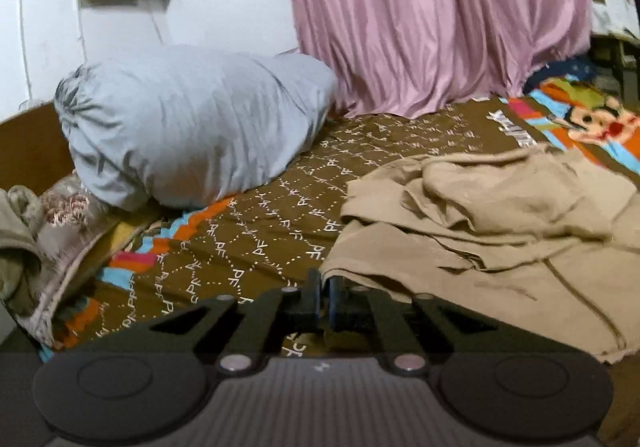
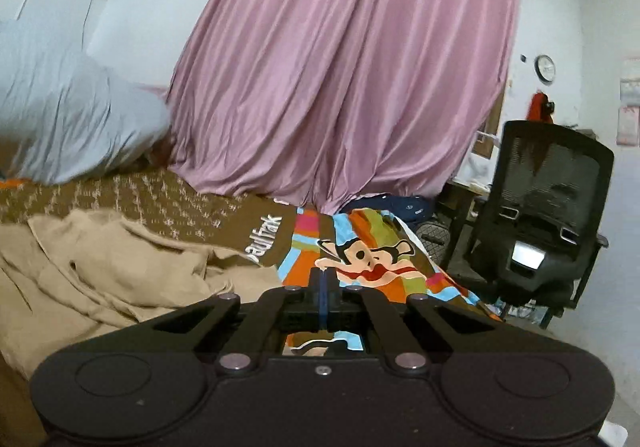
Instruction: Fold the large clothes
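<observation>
A large beige garment (image 1: 500,231) lies rumpled on the brown patterned bedsheet (image 1: 256,231). In the left wrist view it fills the right half. My left gripper (image 1: 324,283) is shut, its tips at the garment's near left corner; a bit of beige cloth seems pinched between them. In the right wrist view the same garment (image 2: 104,271) lies to the left. My right gripper (image 2: 322,275) is shut with nothing between its fingers, over the cartoon monkey print (image 2: 360,259) of the sheet, to the right of the garment.
A pale blue pillow (image 1: 188,123) sits at the head of the bed, with a pink curtain (image 1: 436,15) behind. Crumpled bedding (image 1: 36,239) lies at the left edge. A black office chair (image 2: 548,215) stands beyond the bed's right side.
</observation>
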Motion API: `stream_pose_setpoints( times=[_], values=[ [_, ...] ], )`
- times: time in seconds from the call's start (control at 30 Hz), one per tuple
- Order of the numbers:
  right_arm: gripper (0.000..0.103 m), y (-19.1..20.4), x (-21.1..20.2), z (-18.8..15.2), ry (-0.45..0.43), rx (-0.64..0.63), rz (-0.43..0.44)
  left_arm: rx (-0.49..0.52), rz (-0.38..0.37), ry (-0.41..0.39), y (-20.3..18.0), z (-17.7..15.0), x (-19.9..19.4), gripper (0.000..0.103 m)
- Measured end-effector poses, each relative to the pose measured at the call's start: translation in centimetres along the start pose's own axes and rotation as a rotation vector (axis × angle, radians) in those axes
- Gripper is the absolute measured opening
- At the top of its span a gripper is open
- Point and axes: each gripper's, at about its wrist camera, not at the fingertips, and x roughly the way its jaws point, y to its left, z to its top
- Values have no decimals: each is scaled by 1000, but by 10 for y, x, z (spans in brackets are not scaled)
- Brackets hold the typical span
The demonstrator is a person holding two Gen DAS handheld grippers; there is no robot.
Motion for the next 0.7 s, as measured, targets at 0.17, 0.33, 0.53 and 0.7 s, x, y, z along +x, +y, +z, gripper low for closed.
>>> stream_pose_setpoints(
  times=[0.17, 0.33, 0.53, 0.7],
  values=[
    [16, 6, 27, -34, 229, -121, 145, 40, 31, 18, -7, -5, 9, 3],
    [61, 36, 51, -67, 357, -361, 246, 20, 34, 58, 0, -9, 16, 3],
    [73, 53, 61, -87, 412, -590, 187, 23, 35, 61, -1, -14, 16, 4],
    [66, 49, 84, -100, 414, -548, 173, 8, 32, 65, 2, -15, 14, 4]
  ],
)
